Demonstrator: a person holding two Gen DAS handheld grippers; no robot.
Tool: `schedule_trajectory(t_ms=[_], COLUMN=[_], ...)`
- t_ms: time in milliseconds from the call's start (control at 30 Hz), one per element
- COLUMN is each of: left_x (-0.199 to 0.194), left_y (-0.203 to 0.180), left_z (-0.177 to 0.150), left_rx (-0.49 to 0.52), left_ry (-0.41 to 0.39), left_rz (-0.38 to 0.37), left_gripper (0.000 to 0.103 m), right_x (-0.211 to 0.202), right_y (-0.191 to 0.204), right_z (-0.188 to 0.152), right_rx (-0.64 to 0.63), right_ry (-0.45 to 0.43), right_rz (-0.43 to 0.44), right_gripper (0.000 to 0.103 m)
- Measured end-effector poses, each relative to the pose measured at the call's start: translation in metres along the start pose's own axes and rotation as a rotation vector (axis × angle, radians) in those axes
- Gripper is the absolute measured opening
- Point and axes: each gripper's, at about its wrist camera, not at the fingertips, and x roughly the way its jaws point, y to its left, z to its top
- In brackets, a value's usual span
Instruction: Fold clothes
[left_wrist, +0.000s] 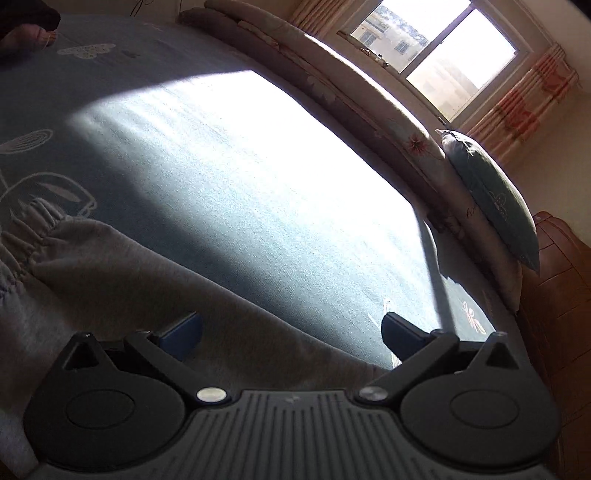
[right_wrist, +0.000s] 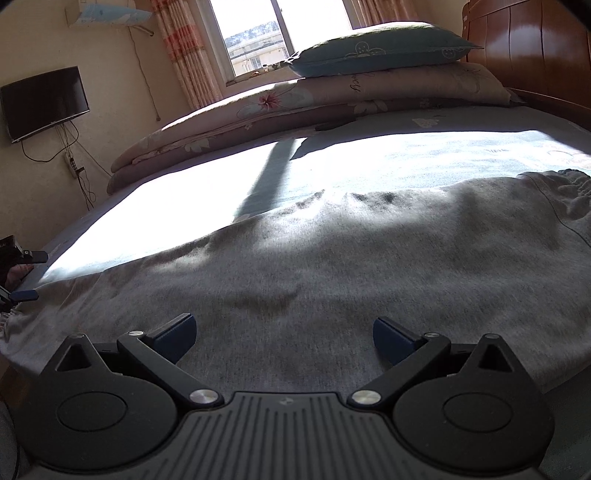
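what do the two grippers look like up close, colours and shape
Both look alike. The left gripper and the right gripper each have a grey ribbed body, two round black discs at the sides, black angled arms on silver pivot pins, and dark blue pads on the fingers. No cables or sleeves show on either.

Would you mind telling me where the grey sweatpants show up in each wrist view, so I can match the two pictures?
Left wrist view: the grey sweatpants lie lower left, elastic waistband at the left edge, under the open left hand-held gripper.
Right wrist view: they spread across the middle and right, waistband at the far right, ahead of the open right hand-held gripper.
Shared landmark: the teal pillow by the window.
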Motion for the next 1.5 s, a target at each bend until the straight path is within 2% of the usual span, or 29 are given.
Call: schedule_trajectory(t_ms=[167,233,333,400,467,533,600,700,833,933,1000,1133,1267,1367,1500], left_x=[0.008,0.003,-0.009,-0.02,-0.026,-0.025,-0.026,-0.029,-0.045,-0.055,-0.052,-0.042,-0.053,-0.062,-0.059], left_y=[0.039,0.045,0.034,0.024,0.018,0.019,0.028,0.044,0.039,0.018,0.009,0.016,0.038,0.034,-0.002], left_z=[0.017,0.022,0.026,0.025,0.021,0.016,0.012,0.011,0.012,0.003,-0.004,-0.015,-0.019,-0.02,-0.022], left_rx=[-0.086,-0.097,-0.05,-0.002,0.026,0.034,0.027,0.0,-0.023,0.036,0.062,0.066,0.034,0.028,0.101], left_ry=[-0.025,-0.03,-0.026,-0.022,0.028,0.065,0.089,0.091,0.064,0.083,0.109,0.16,0.131,0.133,0.138], left_rz=[0.083,0.082,0.103,0.066,0.034,0.04,0.082,0.222,0.211,0.098,0.065,0.171,0.319,0.301,0.202], left_gripper=[0.102,0.102,0.102,0.102,0.102,0.102,0.102,0.102,0.101,0.102,0.102,0.102,0.102,0.101,0.102], right_x=[0.004,0.006,0.007,0.008,0.007,0.007,0.006,0.005,0.004,0.004,0.004,0.003,0.003,0.003,0.004], right_y=[0.001,0.002,0.005,0.006,0.007,0.006,0.005,0.003,0.0,0.0,0.0,-0.001,-0.002,-0.003,-0.003], right_z=[0.001,0.001,0.001,0.001,0.001,0.001,0.001,0.002,0.003,0.003,0.003,0.002,0.002,0.002,0.001], right_rx=[-0.003,-0.013,-0.031,-0.044,-0.046,-0.044,-0.033,-0.017,0.003,0.01,0.01,0.012,0.02,0.031,0.028], right_ry=[0.002,0.002,0.003,0.004,0.003,0.004,0.004,0.004,0.001,0.001,0.001,0.005,0.009,0.011,0.01], right_rz=[-0.017,-0.025,-0.035,-0.042,-0.043,-0.04,-0.035,-0.028,-0.022,-0.02,-0.02,-0.021,-0.02,-0.02,-0.023], right_gripper=[0.103,0.103,0.103,0.103,0.103,0.103,0.103,0.103,0.103,0.103,0.103,0.103,0.103,0.103,0.103])
